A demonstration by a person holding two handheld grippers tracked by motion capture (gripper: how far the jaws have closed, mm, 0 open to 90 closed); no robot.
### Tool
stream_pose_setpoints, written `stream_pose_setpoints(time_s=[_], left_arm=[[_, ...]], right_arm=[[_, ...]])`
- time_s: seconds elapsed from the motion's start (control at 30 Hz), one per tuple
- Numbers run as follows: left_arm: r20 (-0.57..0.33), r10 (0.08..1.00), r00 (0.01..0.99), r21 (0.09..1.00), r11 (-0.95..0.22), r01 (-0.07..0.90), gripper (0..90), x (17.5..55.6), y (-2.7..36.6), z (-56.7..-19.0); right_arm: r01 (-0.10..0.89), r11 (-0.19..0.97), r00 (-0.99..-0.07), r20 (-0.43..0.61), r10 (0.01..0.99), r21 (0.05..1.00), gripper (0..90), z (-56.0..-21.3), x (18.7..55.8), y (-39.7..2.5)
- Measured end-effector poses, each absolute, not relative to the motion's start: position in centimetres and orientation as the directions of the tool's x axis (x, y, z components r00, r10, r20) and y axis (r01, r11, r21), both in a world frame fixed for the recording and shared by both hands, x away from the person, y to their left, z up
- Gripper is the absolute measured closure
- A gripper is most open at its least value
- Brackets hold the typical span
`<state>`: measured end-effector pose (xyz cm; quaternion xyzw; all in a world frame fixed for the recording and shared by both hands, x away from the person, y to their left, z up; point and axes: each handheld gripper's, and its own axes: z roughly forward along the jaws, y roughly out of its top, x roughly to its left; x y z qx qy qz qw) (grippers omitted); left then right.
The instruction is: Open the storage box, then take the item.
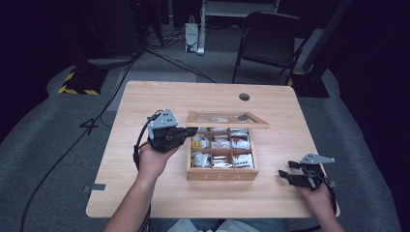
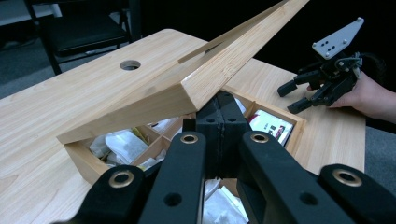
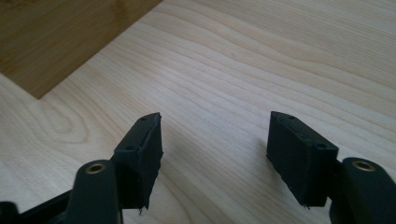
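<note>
A wooden tea box sits mid-table, its compartments holding several white tea packets. Its glass-paned lid is raised at the front and slopes up. My left gripper reaches in from the box's left; its jaws are shut together, their tips tucked under the lid's front corner. In the left gripper view the left gripper sits just above the packets. My right gripper rests open on the table to the right of the box, nothing between its fingers. The right gripper faces bare tabletop, with the box's wall beyond.
The light wooden table has a round cable hole near its far edge. A black folding chair stands behind the table. Cables run across the grey floor at the left.
</note>
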<state>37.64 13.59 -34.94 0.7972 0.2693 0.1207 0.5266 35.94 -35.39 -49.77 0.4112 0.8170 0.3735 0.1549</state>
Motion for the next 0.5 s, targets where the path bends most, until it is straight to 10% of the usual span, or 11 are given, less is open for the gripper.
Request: stream_pose_setpoints(time_s=[0.5], left_arm=[[-0.096, 0.539, 0.837, 0.906, -0.3, 0.298, 89.9, 38.0, 13.8, -34.9]], right_arm=[[0.534, 0.364, -0.663, 0.111, 0.74, 0.763, 42.0, -46.7, 35.7, -32.6]])
